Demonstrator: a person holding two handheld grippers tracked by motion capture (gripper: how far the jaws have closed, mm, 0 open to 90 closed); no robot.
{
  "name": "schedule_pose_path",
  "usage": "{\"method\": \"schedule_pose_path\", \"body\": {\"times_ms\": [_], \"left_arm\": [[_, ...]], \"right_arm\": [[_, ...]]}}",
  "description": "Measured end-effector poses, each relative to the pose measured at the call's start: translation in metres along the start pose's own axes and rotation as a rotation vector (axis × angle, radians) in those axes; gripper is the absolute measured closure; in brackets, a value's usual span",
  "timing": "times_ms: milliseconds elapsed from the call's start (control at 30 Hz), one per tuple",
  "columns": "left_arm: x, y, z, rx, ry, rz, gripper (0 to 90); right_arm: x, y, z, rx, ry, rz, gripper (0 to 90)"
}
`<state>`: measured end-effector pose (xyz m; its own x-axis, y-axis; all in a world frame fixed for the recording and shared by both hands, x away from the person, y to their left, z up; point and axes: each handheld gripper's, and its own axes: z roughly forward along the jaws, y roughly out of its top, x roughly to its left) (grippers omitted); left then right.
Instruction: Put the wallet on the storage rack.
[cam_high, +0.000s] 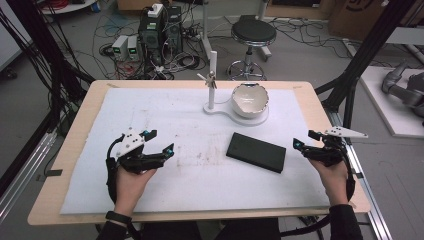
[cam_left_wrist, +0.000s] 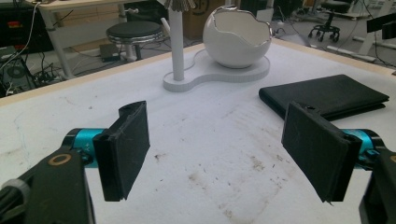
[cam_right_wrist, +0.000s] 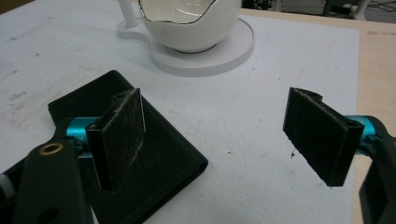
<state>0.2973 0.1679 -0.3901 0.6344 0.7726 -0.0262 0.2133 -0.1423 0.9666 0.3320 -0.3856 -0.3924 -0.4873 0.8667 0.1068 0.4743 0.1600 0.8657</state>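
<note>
With jaws apart, the right gripper (cam_high: 302, 141) should slide to the wallet (cam_high: 256, 152) just left, straddling one edge squarely; the left gripper (cam_high: 159, 141) waits with jaws wide.

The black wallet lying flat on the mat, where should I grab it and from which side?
Probably by its near right-hand corner, with the right gripper, which sits open close beside it. The black wallet lies flat and thin on the white mat, so a top pinch looks hard; slide one jaw low under the edge and close across its thickness.
</note>
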Motion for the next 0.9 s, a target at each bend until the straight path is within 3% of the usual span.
{"method": "schedule_pose_path", "body": {"times_ms": [300, 500, 633, 900], "left_arm": [[-0.007, 0.001, 0.012, -0.007, -0.026, 0.002, 23.3], [-0.014, 0.002, 0.028, -0.002, -0.057, 0.012, 23.4], [-0.021, 0.003, 0.038, 0.015, -0.077, 0.022, 23.4], [-0.03, 0.002, 0.045, 0.044, -0.099, 0.028, 23.4]], "right_arm": [[0.001, -0.006, -0.005, 0.018, -0.013, 0.023, 21.0], [0.005, -0.014, -0.001, 0.058, -0.018, 0.043, 21.7], [0.003, -0.019, 0.004, 0.077, -0.004, 0.074, 25.6], [0.0, -0.017, 0.025, 0.142, 0.043, 0.089, 39.5]]}}
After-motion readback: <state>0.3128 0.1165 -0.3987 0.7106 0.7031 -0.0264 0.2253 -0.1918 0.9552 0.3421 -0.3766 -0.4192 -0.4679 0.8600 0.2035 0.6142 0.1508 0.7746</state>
